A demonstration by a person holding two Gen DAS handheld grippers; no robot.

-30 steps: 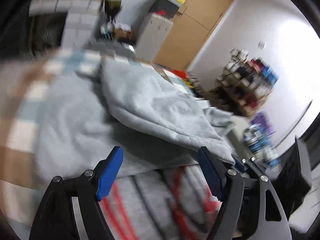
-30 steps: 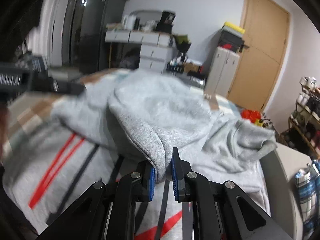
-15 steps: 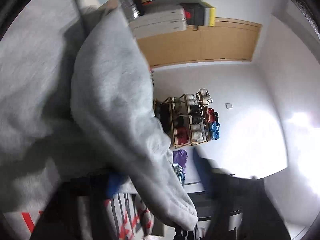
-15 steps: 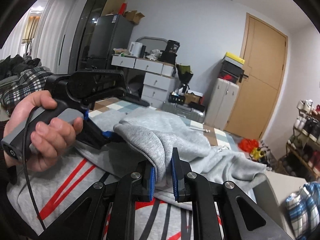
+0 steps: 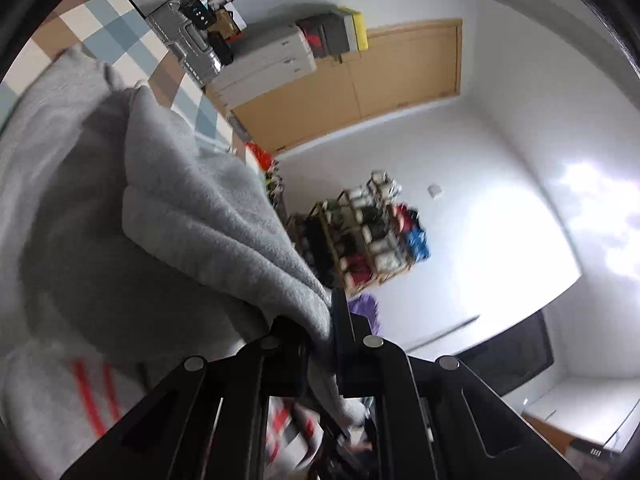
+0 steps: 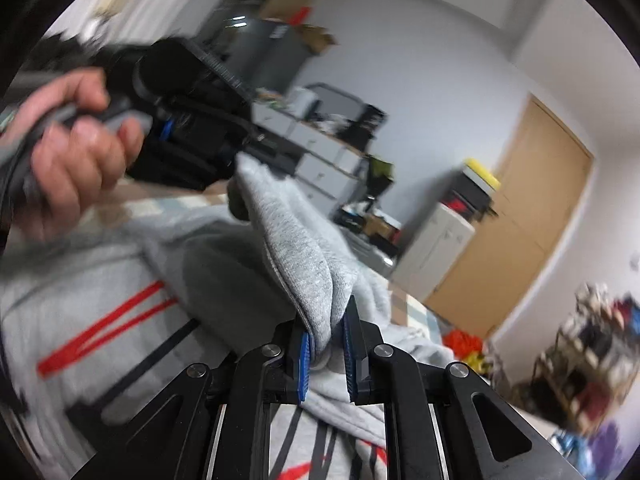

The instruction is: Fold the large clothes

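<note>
1. Gripping a bunched edge of a grey sweatshirt (image 6: 296, 248), the right gripper (image 6: 325, 346) has its blue-padded fingers (image 6: 304, 356) clamped on the thick fleece.
2. Across from it, the left gripper (image 5: 320, 336) is also clenched on the same grey sweatshirt (image 5: 208, 216), a fold of cloth pinched between its black fingers.
3. From the right wrist view, a bare hand (image 6: 68, 152) wraps the handle of the left tool, whose tip meets the far end of the raised fold. This part is blurred.
4. The raised fold stretches between the two tools, and the rest of the garment lies below it on a surface covered with a checked cloth (image 5: 104, 28) in blue, brown and cream squares.
5. Red stripes (image 6: 104, 320) and black stripes run across the sweatshirt's flat grey front.
6. Beyond the surface stands a tan wooden door (image 6: 516, 216) in a pale wall.
7. Beside the door is a white drawer cabinet (image 6: 436, 240) with a dark box and a yellow-lidded box (image 6: 480, 168) stacked on top.
8. A low white dresser (image 6: 324, 152) with clutter on it sits along the back wall, next to a tall dark fridge (image 6: 272, 56).
9. An open wooden shelf rack (image 5: 360, 236) filled with shoes stands against the white wall.
</note>
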